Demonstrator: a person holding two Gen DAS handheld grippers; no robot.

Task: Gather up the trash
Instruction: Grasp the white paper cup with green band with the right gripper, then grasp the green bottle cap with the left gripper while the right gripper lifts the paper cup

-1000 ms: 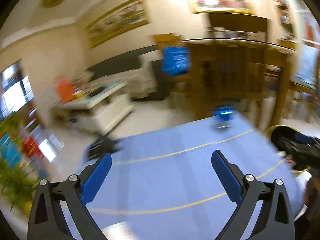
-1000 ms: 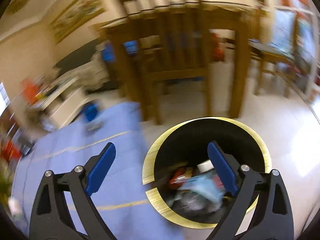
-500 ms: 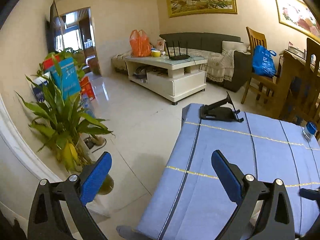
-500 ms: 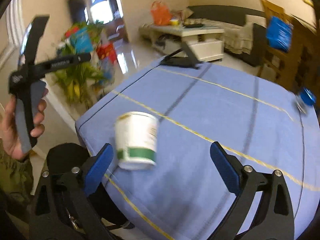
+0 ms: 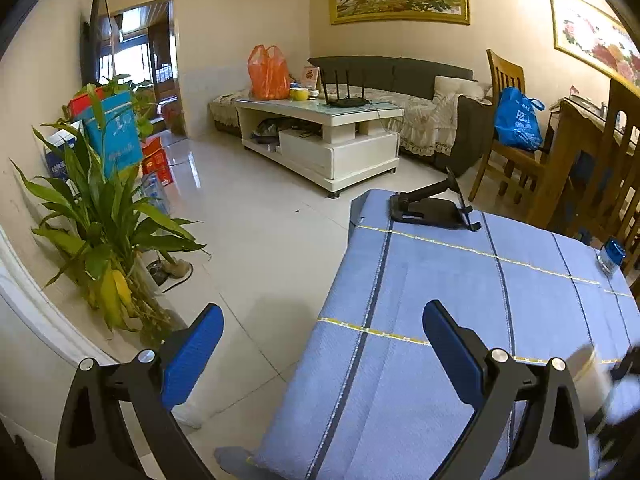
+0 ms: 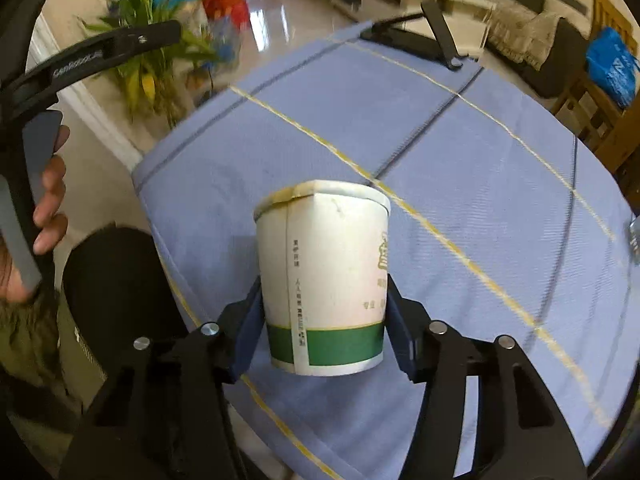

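A white paper cup (image 6: 324, 276) with a green band near its base stands upright on the blue tablecloth (image 6: 460, 152). My right gripper (image 6: 324, 312) is shut on the cup, one pad on each side of its lower half. The cup shows as a blurred white shape at the right edge of the left wrist view (image 5: 588, 376). My left gripper (image 5: 320, 356) is open and empty, held over the table's left edge and the floor. A small clear bottle with a blue cap (image 5: 611, 257) lies at the table's far right.
A black folding stand (image 5: 432, 204) sits at the table's far edge. A potted plant (image 5: 100, 216) stands on the floor to the left. A white coffee table (image 5: 324, 136), a sofa and wooden chairs (image 5: 516, 132) lie beyond. The left gripper's handle (image 6: 80, 60) shows in the right wrist view.
My right gripper swung from over the black trash bin to the table, moved in on the cup and closed on it. My left gripper turned left toward the room and stays open.
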